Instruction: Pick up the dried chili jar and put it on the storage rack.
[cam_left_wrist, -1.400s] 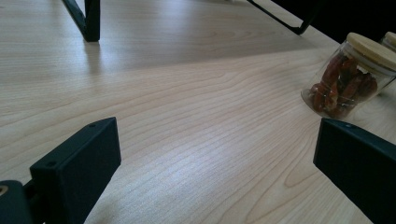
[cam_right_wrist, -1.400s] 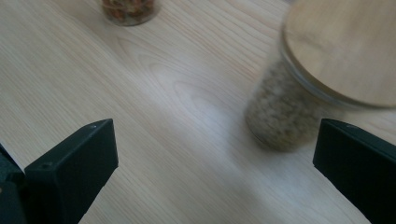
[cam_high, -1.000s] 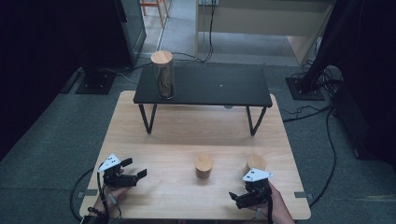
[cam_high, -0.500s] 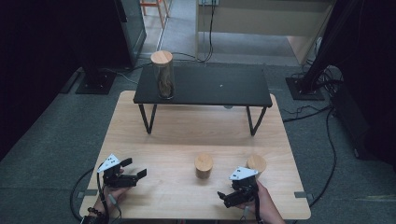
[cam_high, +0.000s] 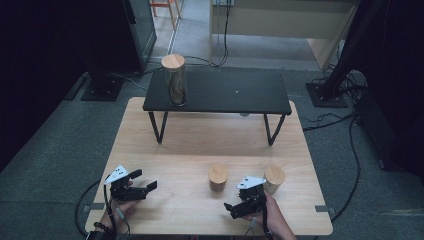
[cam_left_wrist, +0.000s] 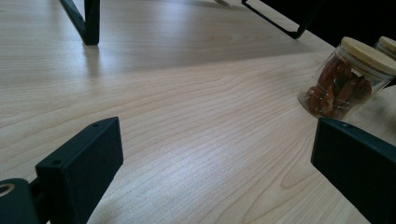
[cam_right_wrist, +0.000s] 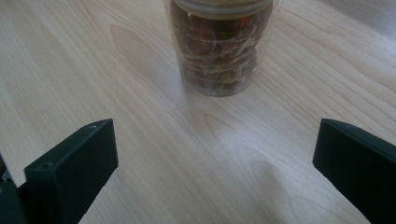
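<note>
The right gripper (cam_high: 235, 209) is pointing, jaws spread, at the middle jar (cam_high: 218, 177) just ahead. The left gripper (cam_high: 145, 189) is resting well left of that jar, jaws released.

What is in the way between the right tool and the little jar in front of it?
Nothing that shows. In the right gripper view, bare wooden table lies between the open right tool and the small jar. The other small jar stands off to the side.

right gripper (cam_high: 236, 209) has slid left, off the right jar (cam_high: 274, 179).
</note>
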